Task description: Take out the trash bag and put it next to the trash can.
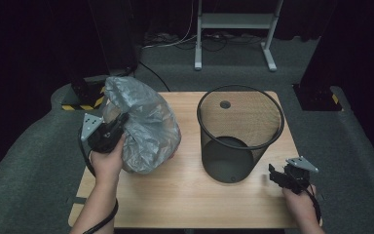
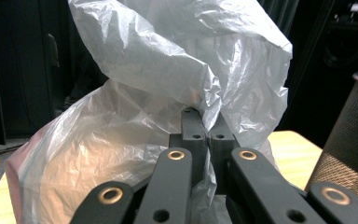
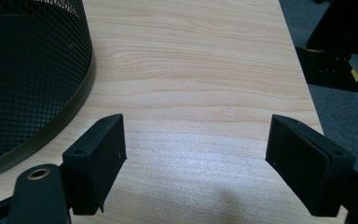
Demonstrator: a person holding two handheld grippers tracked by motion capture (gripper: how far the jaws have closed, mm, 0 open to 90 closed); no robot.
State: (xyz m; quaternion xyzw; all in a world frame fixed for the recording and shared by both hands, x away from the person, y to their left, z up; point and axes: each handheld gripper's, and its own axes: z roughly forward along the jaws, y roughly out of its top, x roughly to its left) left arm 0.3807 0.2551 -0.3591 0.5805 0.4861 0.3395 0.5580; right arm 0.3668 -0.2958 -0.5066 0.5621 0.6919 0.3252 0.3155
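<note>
1. The grey translucent plastic bag is pinched in the left gripper; in the left gripper view its jaws stand pressed together with a fold of the film caught between them.
2. From that pinch the bag billows up and away ahead of the left gripper, crumpled and puffed out; its lower end sits just over or on the table, and whether it touches I cannot tell.
3. The person's left hand grips the body of the left gripper, with the grey three-cornered plate on the side turned away from the bag.
4. A black wire-mesh waste bin stands upright on the table beyond the bag from the left gripper, apart from it, its round mouth open upward.
5. The right gripper sits low over the table just beside the foot of the bin, its jaws spread wide with nothing but bare wood between them; the bin's curved wall lies close by one jaw, not touching it.
6. The right hand holds that gripper near the table's near corner.
7. The surface is a light wooden table with visible grain and a small round hole beyond the bin.
8. Around the table lies grey carpet; behind it stand dark curtains, a pale metal frame with cables at its feet, and black-and-yellow striped bases.
</note>
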